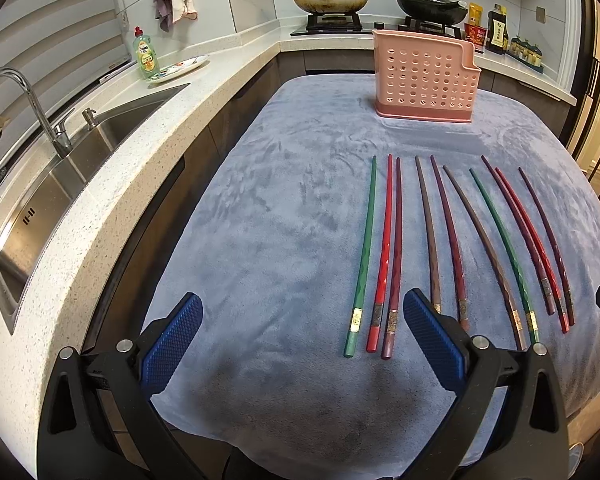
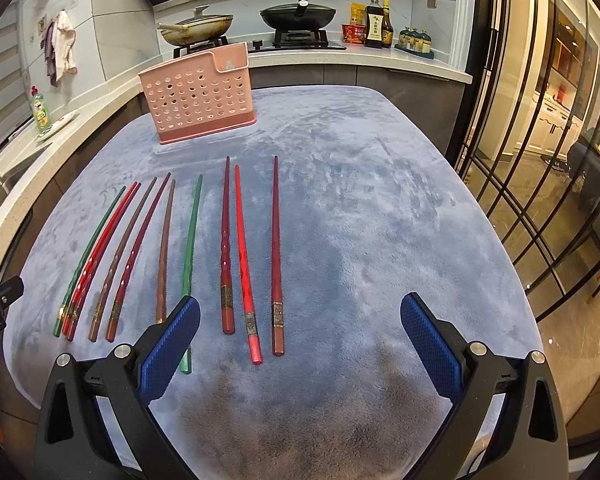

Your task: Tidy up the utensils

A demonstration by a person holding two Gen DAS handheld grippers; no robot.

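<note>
Several coloured chopsticks lie side by side on a blue-grey cloth point(image 1: 280, 220), tips pointing away. A green one point(image 1: 365, 256) is leftmost in the left wrist view; a dark red one point(image 2: 276, 252) is rightmost in the right wrist view. A pink perforated utensil holder point(image 1: 424, 78) stands upright at the far end of the cloth; it also shows in the right wrist view point(image 2: 200, 98). My left gripper point(image 1: 302, 312) is open and empty, near the thick ends of the left chopsticks. My right gripper point(image 2: 300, 316) is open and empty, above the thick ends of the right three chopsticks.
A steel sink point(image 1: 60, 184) with a tap point(image 1: 28, 104) sits in the counter at left, with a green soap bottle point(image 1: 145, 54). Two lidded pans point(image 2: 298, 16) stand on the stove behind, with sauce bottles point(image 2: 378, 24). A glass partition point(image 2: 540, 160) is at right.
</note>
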